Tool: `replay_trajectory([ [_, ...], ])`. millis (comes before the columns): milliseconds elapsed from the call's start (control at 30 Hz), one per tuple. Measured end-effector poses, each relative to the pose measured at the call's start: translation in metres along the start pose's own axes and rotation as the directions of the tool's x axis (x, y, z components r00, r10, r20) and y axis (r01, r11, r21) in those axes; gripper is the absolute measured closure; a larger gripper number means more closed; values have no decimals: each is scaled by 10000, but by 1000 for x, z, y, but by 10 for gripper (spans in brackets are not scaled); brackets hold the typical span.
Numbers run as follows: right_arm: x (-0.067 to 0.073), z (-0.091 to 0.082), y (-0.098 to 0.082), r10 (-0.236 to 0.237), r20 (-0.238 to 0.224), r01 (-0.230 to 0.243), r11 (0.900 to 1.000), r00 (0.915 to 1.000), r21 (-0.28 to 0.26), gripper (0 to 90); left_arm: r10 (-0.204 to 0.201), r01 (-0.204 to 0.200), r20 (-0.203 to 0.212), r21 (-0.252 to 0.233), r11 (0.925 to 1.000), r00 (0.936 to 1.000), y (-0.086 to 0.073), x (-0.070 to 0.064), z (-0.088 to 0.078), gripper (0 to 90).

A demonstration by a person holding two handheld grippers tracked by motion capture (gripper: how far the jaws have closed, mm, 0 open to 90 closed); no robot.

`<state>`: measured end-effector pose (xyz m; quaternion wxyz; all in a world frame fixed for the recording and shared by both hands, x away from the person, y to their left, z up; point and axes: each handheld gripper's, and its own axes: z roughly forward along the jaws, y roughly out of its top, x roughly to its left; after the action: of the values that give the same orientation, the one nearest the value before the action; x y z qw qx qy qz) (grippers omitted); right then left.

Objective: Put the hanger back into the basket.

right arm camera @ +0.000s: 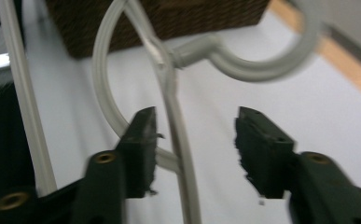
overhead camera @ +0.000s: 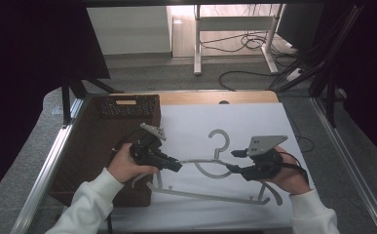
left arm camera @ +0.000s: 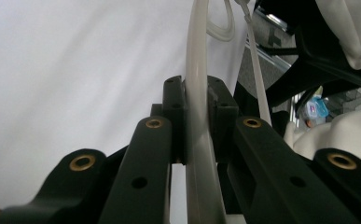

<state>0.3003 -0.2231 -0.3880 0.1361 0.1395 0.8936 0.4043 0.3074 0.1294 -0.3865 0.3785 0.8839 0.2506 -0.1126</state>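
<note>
1 wicker basket [overhead camera: 127, 113] beside hanger [overhead camera: 210, 161]

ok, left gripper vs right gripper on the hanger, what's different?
Left gripper is shut on the hanger, fingers pressing the thin arm from both sides. Right gripper stands open, fingers apart, with the arm between them and unclamped. In the high view the left one sits by the wicker basket at the arm's left end, the right one below the hook. Both are hand-held over the white sheet.
</note>
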Motion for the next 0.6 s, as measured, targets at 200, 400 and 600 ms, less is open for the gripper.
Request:
replay_trajectory([
  [200,7,-31,0,705,207,-679,9920,9973,-1062,353,-115,74,-846,-487,9988,9963,-7,0,-16,811],
  [400,19,-41,-6,671,304,-637,9927,9973,-1020,333,-60,-133,-1806,-1054,9943,9835,-12,-5,-39,811],
  [600,24,-40,-16,736,340,-707,9943,9967,-795,332,-156,-201,-2334,-1496,9885,9723,-21,-10,-64,810],
])
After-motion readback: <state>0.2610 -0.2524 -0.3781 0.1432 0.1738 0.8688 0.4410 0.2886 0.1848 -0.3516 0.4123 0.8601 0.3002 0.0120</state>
